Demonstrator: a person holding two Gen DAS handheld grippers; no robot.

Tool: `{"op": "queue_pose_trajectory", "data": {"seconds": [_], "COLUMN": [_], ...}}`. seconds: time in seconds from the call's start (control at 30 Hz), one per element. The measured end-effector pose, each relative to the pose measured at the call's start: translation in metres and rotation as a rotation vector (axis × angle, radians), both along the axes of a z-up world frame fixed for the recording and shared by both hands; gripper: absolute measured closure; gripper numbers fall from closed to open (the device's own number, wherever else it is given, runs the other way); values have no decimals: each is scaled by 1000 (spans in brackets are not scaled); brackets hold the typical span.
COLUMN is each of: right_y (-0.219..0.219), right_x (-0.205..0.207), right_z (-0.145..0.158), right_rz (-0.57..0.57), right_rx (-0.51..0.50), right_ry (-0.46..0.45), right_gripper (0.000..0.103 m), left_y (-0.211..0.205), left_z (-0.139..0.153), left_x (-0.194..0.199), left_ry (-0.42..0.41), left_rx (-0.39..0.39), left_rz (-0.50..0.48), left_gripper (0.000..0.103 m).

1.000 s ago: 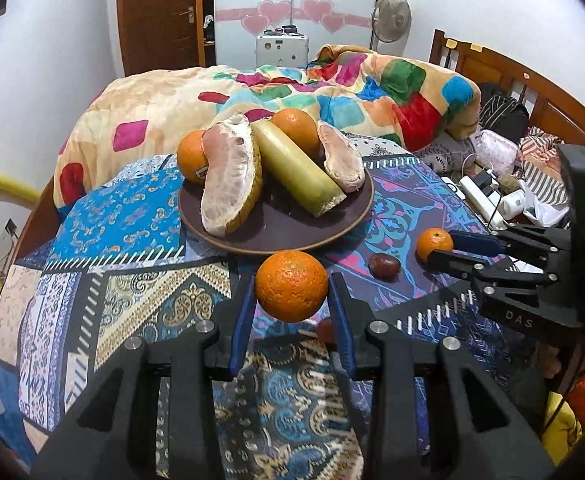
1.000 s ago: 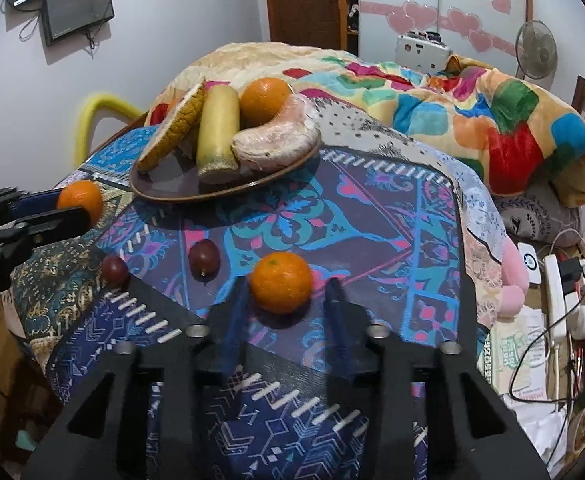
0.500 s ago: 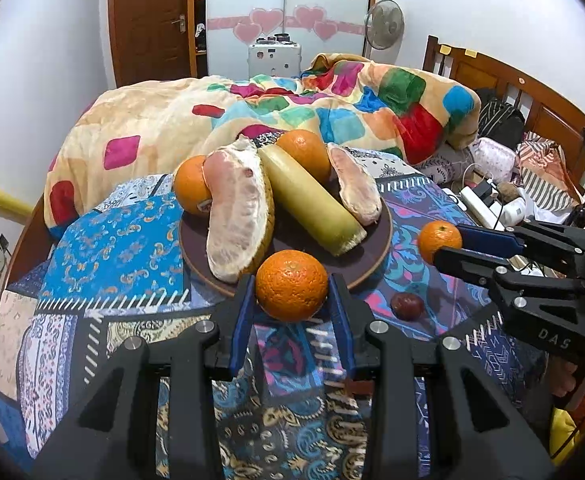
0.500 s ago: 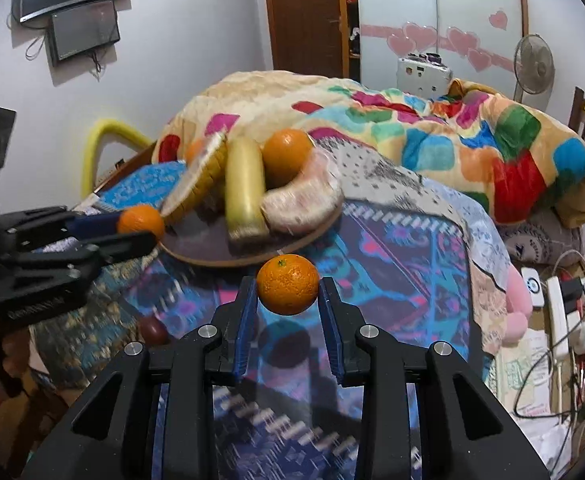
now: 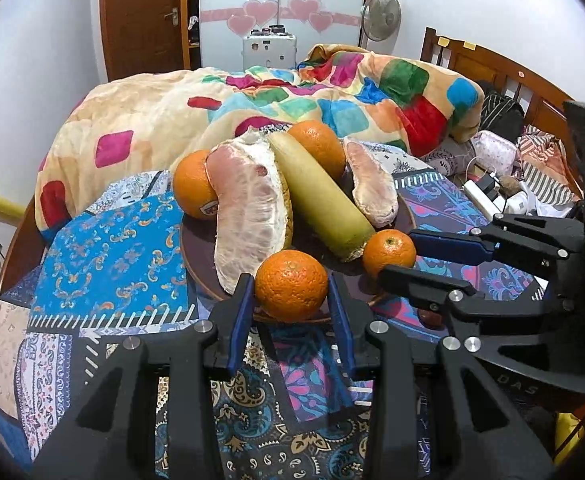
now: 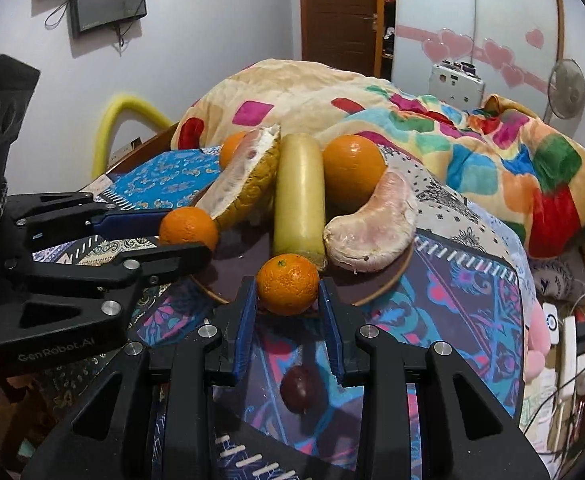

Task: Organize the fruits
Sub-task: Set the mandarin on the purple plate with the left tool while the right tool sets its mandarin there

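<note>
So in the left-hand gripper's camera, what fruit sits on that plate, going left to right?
Orange with a sticker → big peeled pomelo piece → pale yellow-green cylinder → smaller pomelo segment. One more orange peeks out behind the cylinder, so its place is unclear.

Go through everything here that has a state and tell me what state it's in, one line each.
Left gripper: shut on an orange.
Right gripper: shut on a second orange.
Plate: loaded with fruit.
Pomelo pieces: peeled.
Dark fruit: loose on the cloth.
</note>
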State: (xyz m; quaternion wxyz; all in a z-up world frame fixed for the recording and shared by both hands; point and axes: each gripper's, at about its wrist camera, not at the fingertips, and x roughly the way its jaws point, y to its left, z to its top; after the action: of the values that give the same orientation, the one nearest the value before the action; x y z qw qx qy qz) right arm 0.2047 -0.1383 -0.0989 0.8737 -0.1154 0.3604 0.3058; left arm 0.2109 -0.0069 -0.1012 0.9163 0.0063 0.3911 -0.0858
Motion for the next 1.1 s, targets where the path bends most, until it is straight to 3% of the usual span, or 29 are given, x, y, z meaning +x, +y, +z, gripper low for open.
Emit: {"op": "queue_pose_trajectory", "data": {"seconds": [0.5,0.9,1.1], "right_y": [5,-20,-33], "right_x": [3,-15,-24], "right_z": [-4,9,5], "right_rz": [8,-30,-41], "right_rx": [-33,-23,-18], "right_ry": [14,2,16], "right_gripper": [74,71,63], "left_y": [3,9,13], "left_z": [-4,15,13], "left_x": [5,-22,-37], "left_ry": [27,-27,-32], "left_rx": [-43,-35,-21], "left_rz": [-5,25,41], "left_gripper": [62,58,54]}}
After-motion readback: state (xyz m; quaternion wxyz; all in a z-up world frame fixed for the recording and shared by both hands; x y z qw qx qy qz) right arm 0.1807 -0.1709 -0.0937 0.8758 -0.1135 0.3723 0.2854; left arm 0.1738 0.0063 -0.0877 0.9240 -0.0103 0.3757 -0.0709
